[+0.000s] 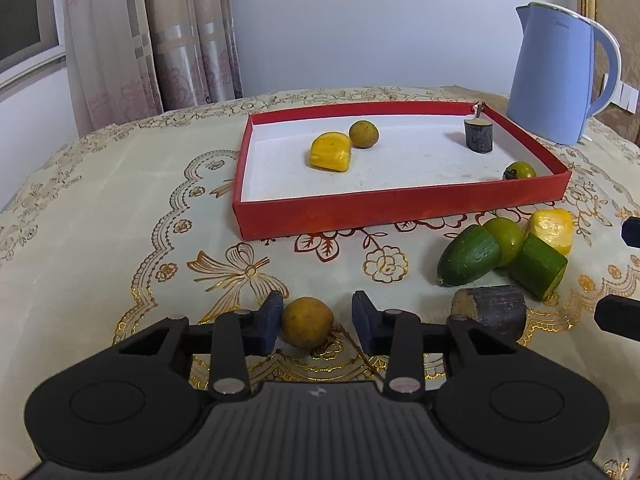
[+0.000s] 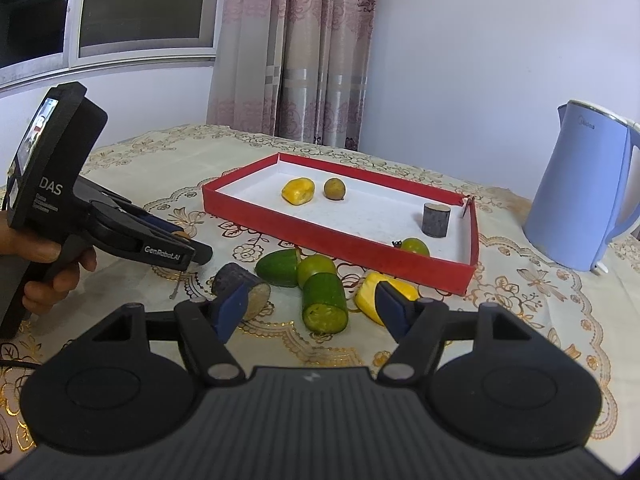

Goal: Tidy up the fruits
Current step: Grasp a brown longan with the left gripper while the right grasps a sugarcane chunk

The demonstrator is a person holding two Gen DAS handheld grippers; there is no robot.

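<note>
My left gripper [image 1: 317,316] straddles a small round brown fruit [image 1: 307,322] on the tablecloth. Its left pad touches the fruit and a slim gap shows at the right pad. My right gripper [image 2: 312,308] stands open around a cut green cucumber piece [image 2: 324,304] without touching it. Beside that lie a pointed green piece [image 2: 278,268], a green round fruit [image 2: 316,266], a yellow chunk [image 2: 370,294] and a dark stub [image 2: 236,280]. The red box [image 1: 396,208] holds a yellow chunk [image 1: 331,151], a brown fruit [image 1: 363,134], a dark cylinder [image 1: 478,136] and a green fruit [image 1: 519,171].
A blue kettle [image 1: 560,76] stands behind the box's right corner. A person's hand [image 2: 44,264] holds the left gripper at the left edge. Curtains and a wall close off the far side of the table. Bare cloth lies left of the box.
</note>
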